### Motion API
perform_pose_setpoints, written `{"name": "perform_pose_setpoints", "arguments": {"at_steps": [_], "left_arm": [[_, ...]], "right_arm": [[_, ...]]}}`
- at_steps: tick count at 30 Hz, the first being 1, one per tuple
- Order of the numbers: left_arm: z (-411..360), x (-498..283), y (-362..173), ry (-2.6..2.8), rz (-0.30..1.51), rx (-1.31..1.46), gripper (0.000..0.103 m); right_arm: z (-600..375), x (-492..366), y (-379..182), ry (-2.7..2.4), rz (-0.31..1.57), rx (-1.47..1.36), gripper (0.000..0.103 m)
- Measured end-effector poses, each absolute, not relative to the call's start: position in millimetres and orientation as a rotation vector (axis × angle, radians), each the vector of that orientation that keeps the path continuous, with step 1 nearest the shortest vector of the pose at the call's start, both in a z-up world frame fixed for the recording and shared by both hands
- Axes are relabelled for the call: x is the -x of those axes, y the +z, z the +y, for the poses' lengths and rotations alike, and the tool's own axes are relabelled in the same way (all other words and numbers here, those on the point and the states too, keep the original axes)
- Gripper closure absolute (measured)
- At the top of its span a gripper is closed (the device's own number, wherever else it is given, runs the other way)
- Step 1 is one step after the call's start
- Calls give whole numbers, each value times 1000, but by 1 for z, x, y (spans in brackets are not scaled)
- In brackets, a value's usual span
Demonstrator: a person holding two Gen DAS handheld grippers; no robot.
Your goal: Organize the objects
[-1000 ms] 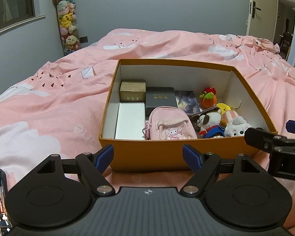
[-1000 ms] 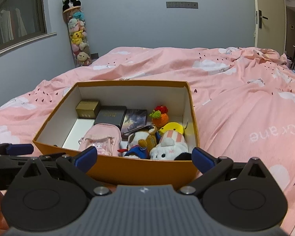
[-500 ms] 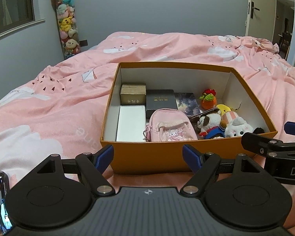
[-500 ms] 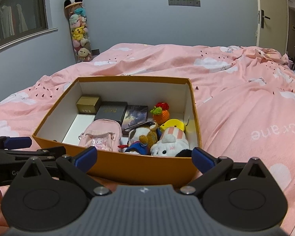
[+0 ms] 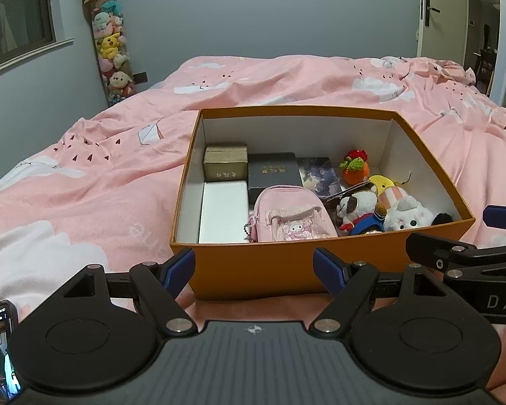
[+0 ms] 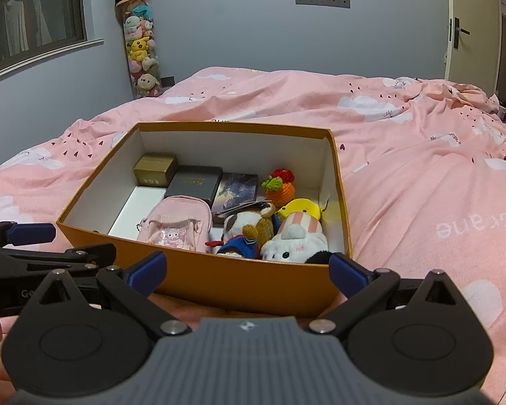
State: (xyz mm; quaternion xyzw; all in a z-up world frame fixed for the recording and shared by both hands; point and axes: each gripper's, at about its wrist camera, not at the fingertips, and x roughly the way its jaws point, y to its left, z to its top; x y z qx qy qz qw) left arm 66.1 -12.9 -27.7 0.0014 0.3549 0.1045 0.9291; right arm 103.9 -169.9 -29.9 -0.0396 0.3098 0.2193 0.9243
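The orange box is sitting open on the pink bedspread, and both tools are hovering just short of its near wall; the left gripper is holding its blue-tipped jaws spread wide with nothing between them; the right gripper is doing the same, jaws wide and empty, alongside it. Inside, the boxes are lining the left half: a gold box at the back corner, a white box in front of it, a black box beside, and a dark picture card lying flat next to that; a pink mini backpack is leaning at the front middle; the soft toys are crowding the right side, with a crocheted carrot, a panda plush and a white plush touching one another.
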Motion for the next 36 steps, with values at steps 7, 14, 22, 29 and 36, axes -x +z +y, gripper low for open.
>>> {"name": "perform_pose_setpoints", "arguments": {"at_steps": [7, 14, 22, 29, 36], "left_arm": [[-12, -67, -28, 210, 731, 3, 10], [-11, -67, -28, 212, 733, 8, 10], [-8, -68, -28, 216, 744, 23, 10], [-7, -68, -30, 214, 749, 29, 10], [-7, -67, -31, 214, 753, 39, 10]], "right_arm": [[-169, -104, -29, 450, 626, 83, 1], [-169, -104, -28, 444, 609, 84, 1], [-171, -105, -28, 441, 610, 70, 1], [-171, -105, -28, 445, 609, 68, 1], [-171, -105, -28, 444, 610, 68, 1]]}}
